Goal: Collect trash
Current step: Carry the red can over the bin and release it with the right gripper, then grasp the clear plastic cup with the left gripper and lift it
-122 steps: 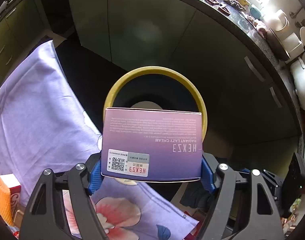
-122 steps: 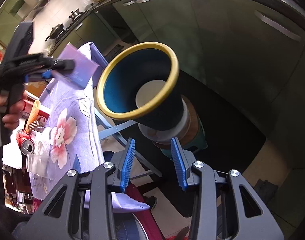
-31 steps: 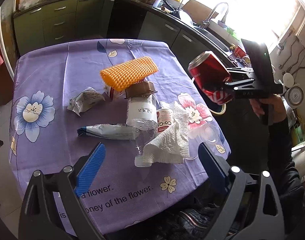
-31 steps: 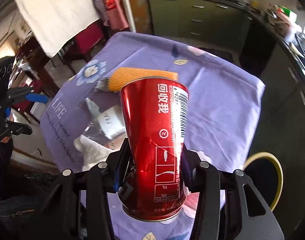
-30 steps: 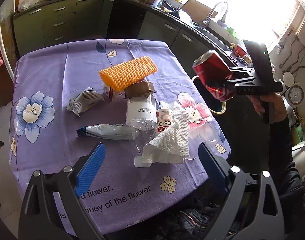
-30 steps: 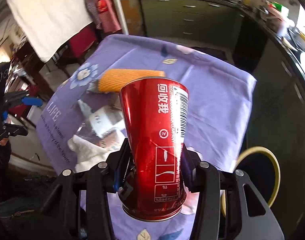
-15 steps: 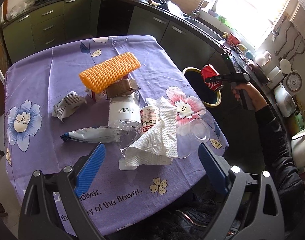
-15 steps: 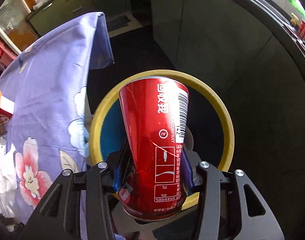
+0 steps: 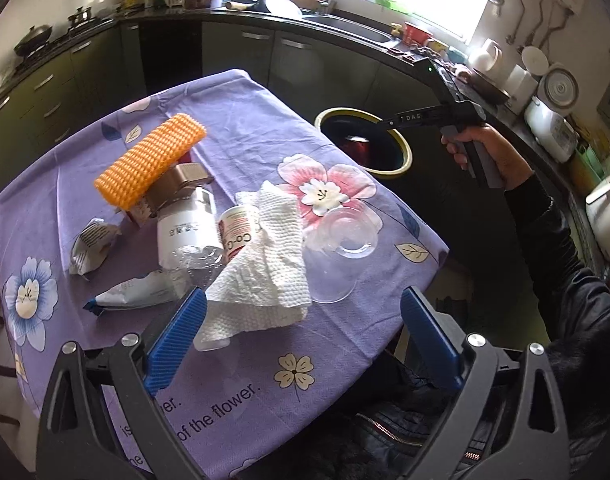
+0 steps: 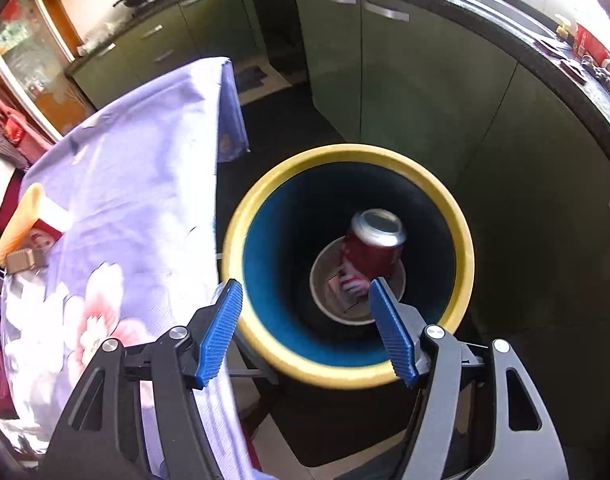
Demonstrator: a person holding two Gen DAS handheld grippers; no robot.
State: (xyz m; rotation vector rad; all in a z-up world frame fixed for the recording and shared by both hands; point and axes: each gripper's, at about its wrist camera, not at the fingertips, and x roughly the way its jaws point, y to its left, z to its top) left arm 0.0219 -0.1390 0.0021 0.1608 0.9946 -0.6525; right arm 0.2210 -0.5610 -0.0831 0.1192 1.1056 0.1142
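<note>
Can (image 10: 375, 246) upright-tilted inside bin (image 10: 345, 372)

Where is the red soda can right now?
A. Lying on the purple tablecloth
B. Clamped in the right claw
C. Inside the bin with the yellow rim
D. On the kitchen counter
C. The right wrist view looks down into the yellow-rimmed bin, where the red soda can sits down inside; the right claw above it has just been opening and has nothing between its pads.
</note>
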